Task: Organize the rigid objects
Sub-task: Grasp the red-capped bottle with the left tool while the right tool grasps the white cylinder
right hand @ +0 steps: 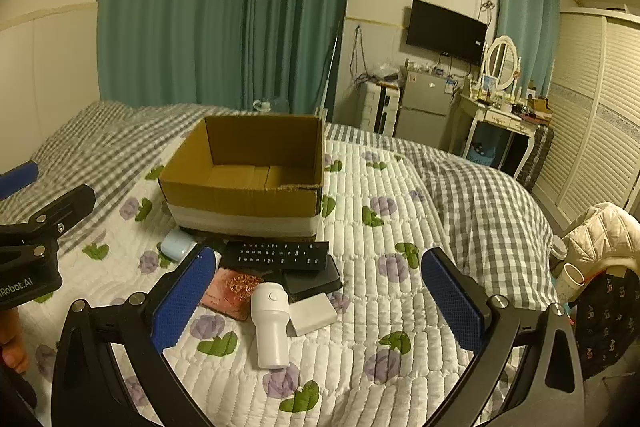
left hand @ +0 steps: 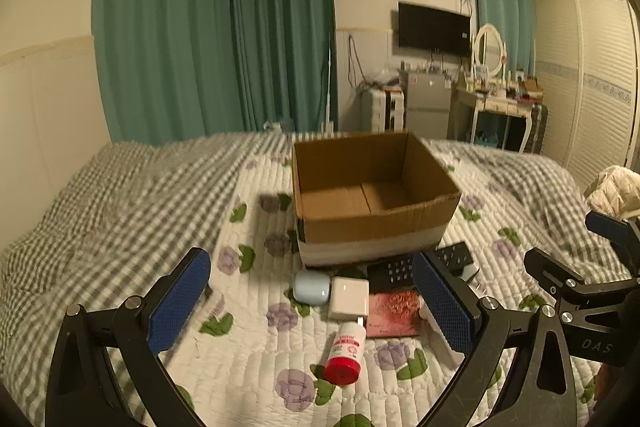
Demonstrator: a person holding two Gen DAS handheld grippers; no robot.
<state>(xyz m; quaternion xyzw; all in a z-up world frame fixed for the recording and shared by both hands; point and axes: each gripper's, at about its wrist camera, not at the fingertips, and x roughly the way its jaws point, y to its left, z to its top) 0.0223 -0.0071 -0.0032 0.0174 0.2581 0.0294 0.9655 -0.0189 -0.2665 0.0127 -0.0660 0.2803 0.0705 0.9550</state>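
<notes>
An open, empty cardboard box [left hand: 372, 195] [right hand: 248, 179] stands on the quilted bed. In front of it lie a pale blue case [left hand: 312, 287] [right hand: 176, 245], a white charger [left hand: 349, 297], a red-capped white bottle [left hand: 346, 353], a pink box [left hand: 394, 313] [right hand: 232, 291], a black remote [left hand: 396, 269] [right hand: 276, 255], a white handheld device [right hand: 271, 323] and a white block [right hand: 313, 314]. My left gripper [left hand: 312, 303] is open above the small items. My right gripper [right hand: 316, 295] is open above the white device.
The bed [right hand: 400, 307] has a floral quilt and a grey checked blanket [left hand: 100, 211]. A cream jacket [right hand: 600, 231] lies at the right edge. Curtains [left hand: 208, 27], a fridge [right hand: 424, 107] and a dresser [right hand: 500, 115] stand beyond the bed.
</notes>
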